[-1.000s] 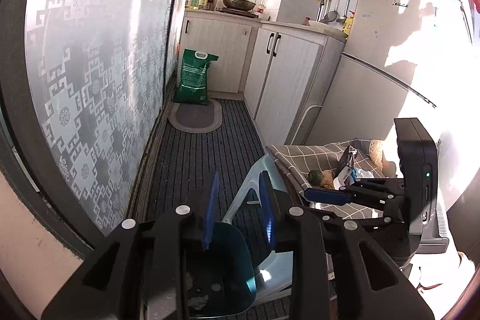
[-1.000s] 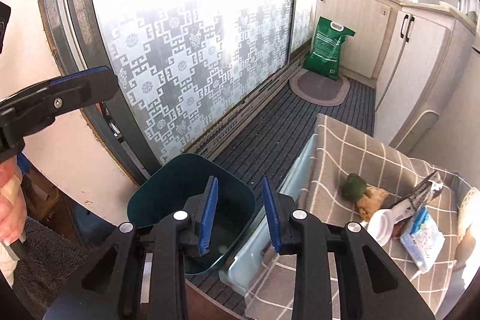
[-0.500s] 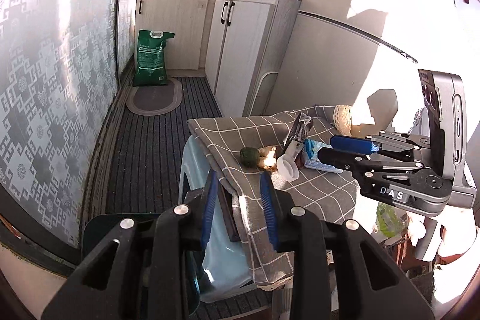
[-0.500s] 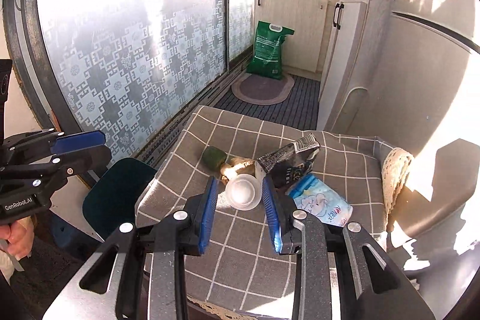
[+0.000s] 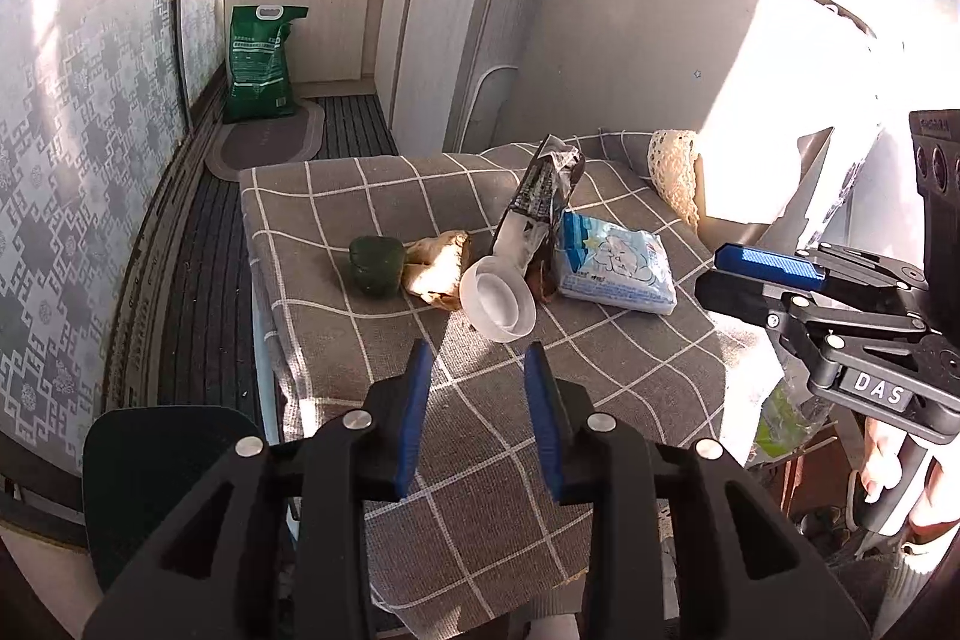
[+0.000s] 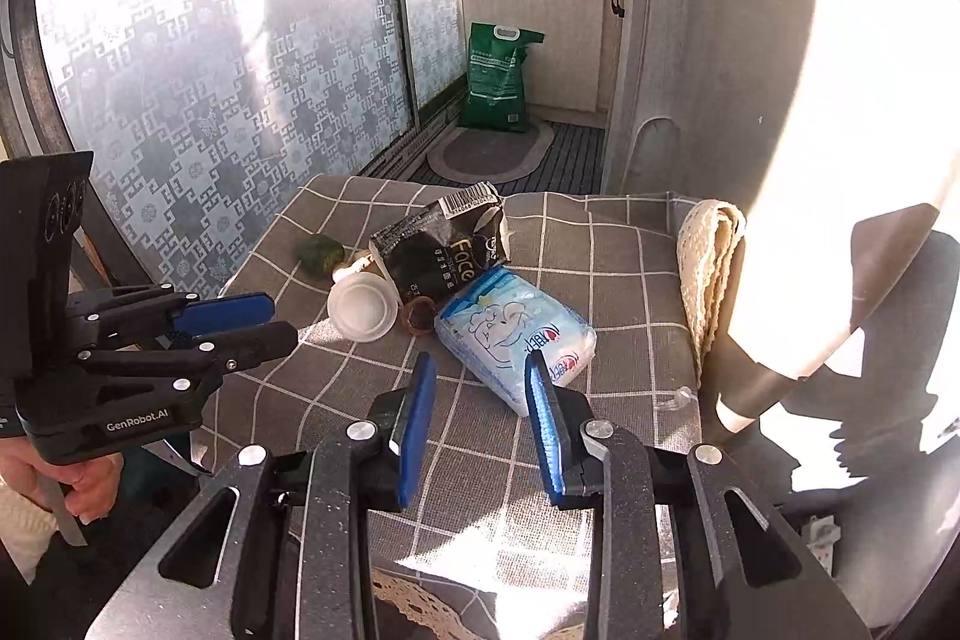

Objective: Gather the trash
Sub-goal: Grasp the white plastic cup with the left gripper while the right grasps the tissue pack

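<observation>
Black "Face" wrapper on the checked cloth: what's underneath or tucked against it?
The black wrapper leans over a white plastic cup and a small brown cup, beside the blue tissue pack. Whatever lies flat beneath the wrapper is covered from both views.

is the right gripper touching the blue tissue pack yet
Apart. In the left wrist view the right gripper hangs beside the blue tissue pack, with checked cloth showing between them; its jaws are open and empty.
</observation>
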A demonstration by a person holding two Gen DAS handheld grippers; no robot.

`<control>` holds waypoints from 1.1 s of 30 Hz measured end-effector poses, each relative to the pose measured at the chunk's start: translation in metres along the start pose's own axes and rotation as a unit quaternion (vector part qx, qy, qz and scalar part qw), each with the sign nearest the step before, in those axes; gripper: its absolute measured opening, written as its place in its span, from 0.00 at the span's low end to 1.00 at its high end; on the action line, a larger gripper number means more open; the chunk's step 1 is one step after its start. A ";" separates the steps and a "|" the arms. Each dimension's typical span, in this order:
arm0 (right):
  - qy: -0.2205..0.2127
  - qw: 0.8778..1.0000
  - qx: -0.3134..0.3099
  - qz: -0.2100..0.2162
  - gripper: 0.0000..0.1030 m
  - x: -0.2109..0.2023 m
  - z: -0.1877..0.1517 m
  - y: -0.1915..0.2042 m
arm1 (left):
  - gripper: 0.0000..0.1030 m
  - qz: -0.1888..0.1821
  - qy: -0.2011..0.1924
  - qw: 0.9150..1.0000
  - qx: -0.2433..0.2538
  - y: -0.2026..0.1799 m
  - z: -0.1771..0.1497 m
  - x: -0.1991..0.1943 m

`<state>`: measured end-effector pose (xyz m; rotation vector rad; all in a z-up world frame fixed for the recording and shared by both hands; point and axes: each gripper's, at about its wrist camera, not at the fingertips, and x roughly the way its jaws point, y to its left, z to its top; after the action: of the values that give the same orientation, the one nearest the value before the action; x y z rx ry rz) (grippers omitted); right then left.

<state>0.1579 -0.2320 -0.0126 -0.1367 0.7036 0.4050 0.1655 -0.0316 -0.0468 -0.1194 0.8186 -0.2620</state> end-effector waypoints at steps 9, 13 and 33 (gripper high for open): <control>0.010 1.000 0.005 0.004 0.30 0.006 -0.010 -0.017 | 0.34 -0.018 0.011 0.999 -0.031 0.002 0.002 0.021; 0.014 1.000 0.010 0.006 0.30 0.007 -0.013 -0.023 | 0.34 -0.019 0.008 0.999 -0.043 0.001 0.006 0.027; 0.029 0.995 -0.090 0.013 0.65 0.026 -0.013 -0.011 | 0.11 0.011 0.008 0.999 -0.048 -0.006 0.018 0.041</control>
<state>0.1723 -0.2368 -0.0390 -0.3112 0.7266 0.4911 0.2048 -0.0484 -0.0625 -0.1979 0.8471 -0.2027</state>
